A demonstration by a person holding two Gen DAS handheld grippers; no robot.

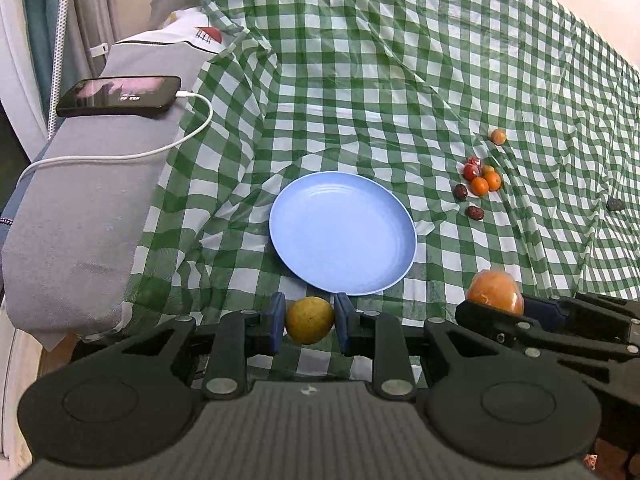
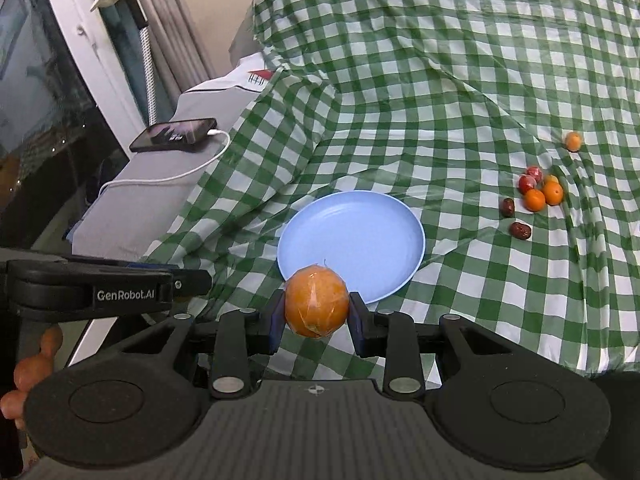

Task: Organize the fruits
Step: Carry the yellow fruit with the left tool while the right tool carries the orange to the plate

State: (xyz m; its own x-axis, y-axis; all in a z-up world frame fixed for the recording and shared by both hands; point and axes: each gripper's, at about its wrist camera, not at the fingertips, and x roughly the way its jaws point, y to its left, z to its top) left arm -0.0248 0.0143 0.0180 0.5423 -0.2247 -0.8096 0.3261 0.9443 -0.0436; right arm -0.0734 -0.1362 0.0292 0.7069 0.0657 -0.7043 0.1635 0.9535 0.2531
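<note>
1. We pinch a yellow-green fruit (image 1: 310, 320) in the left gripper (image 1: 310, 322), pads touching both sides.
2. Right gripper (image 2: 317, 308) clamps a wrapped orange (image 2: 317, 301).
3. Just ahead of both: blue plate (image 1: 312, 248), nothing on it.
4. Further fwd-right on the checked cloth (image 1: 400, 80): small fruits (image 1: 480, 184), tight cluster; one apart, beyond.

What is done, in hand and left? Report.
Done: nothing; the blue plate is bare. In hand: left gripper clamps a yellow-green citrus fruit; right gripper clamps a plastic-wrapped orange. Left: small oranges, red fruits and dates on the checkered cloth.
</note>
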